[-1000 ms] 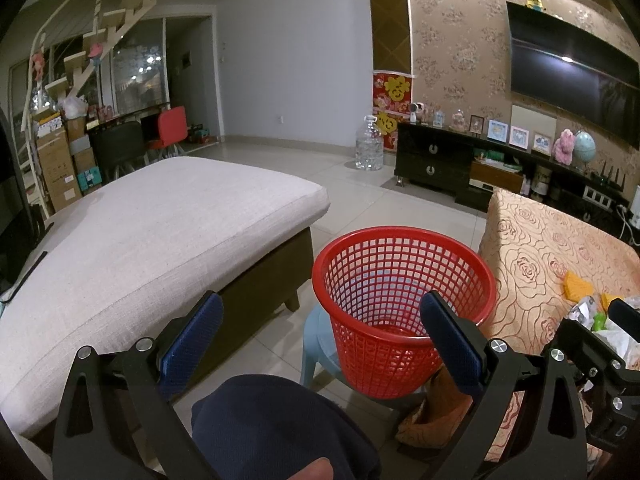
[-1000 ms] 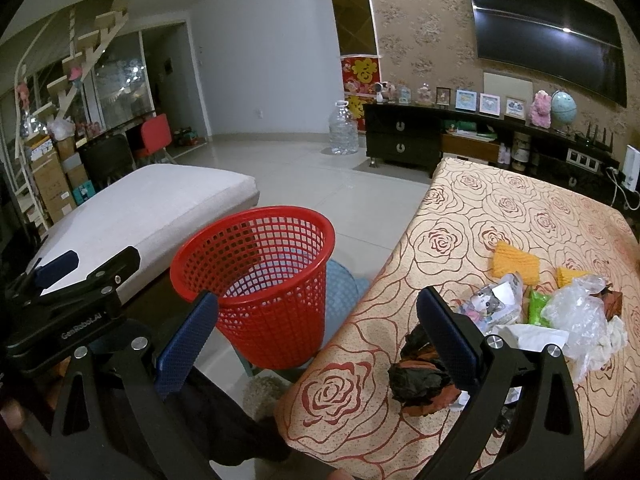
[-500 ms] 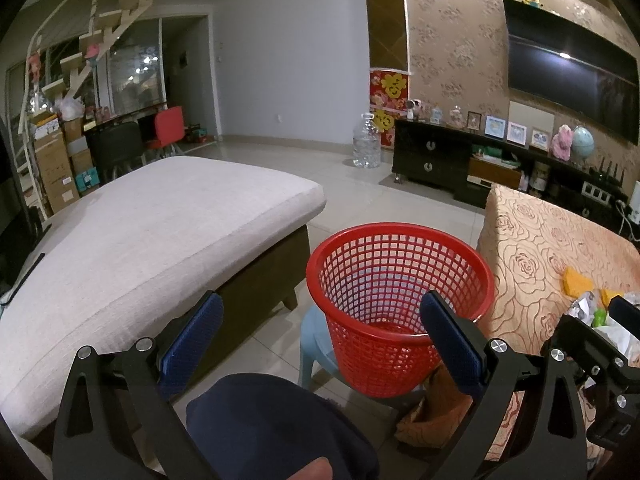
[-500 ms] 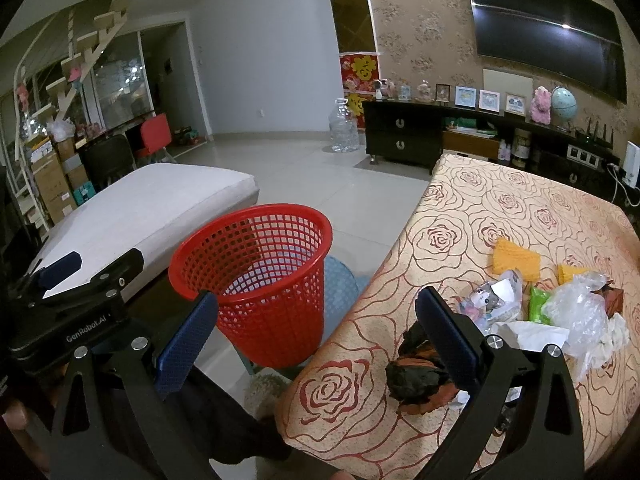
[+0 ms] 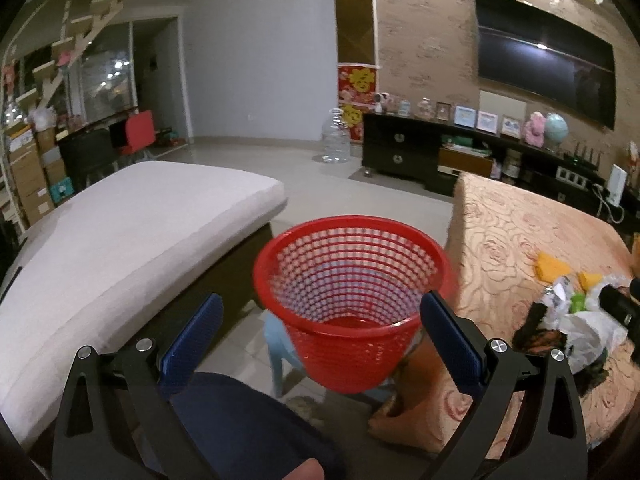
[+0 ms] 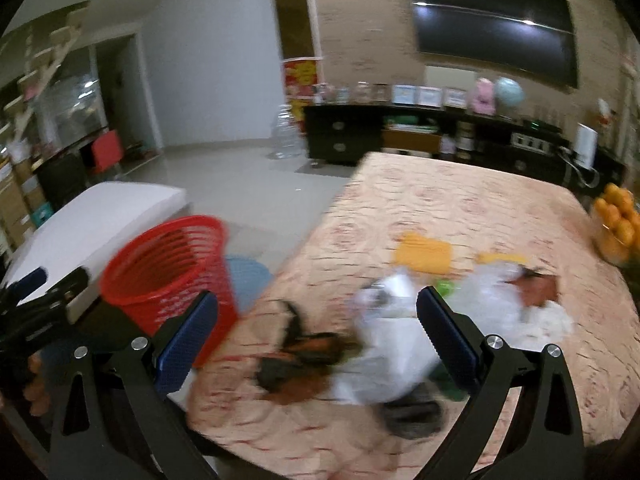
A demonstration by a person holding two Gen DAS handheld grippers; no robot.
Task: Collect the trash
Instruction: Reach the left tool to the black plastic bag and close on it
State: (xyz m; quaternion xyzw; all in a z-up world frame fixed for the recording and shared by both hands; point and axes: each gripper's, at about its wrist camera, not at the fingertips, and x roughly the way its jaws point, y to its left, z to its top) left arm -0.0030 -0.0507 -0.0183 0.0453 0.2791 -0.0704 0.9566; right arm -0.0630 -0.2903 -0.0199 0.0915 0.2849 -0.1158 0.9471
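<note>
A red mesh waste basket (image 5: pixel 352 292) stands on a light blue stool beside the rose-patterned table (image 5: pixel 508 232); it also shows in the right wrist view (image 6: pixel 172 268). A trash pile lies on the table (image 6: pixel 460 200): a dark brown wrapper (image 6: pixel 304 356), white plastic bags (image 6: pixel 388 340), yellow pieces (image 6: pixel 424 250), a green scrap (image 6: pixel 446 286). My left gripper (image 5: pixel 320 344) is open and empty, in front of the basket. My right gripper (image 6: pixel 316 340) is open and empty, above the near edge of the pile. The right view is blurred.
A low bed with a white mattress (image 5: pixel 120 232) stands left of the basket. A dark TV cabinet (image 5: pixel 460 156) lines the far wall. Oranges (image 6: pixel 618 220) sit at the table's right edge. My knee in dark blue (image 5: pixel 240 428) is below the left gripper.
My right gripper has swung right and forward over the table toward the trash pile. The left gripper has shifted a little, so the basket sits more to the centre.
</note>
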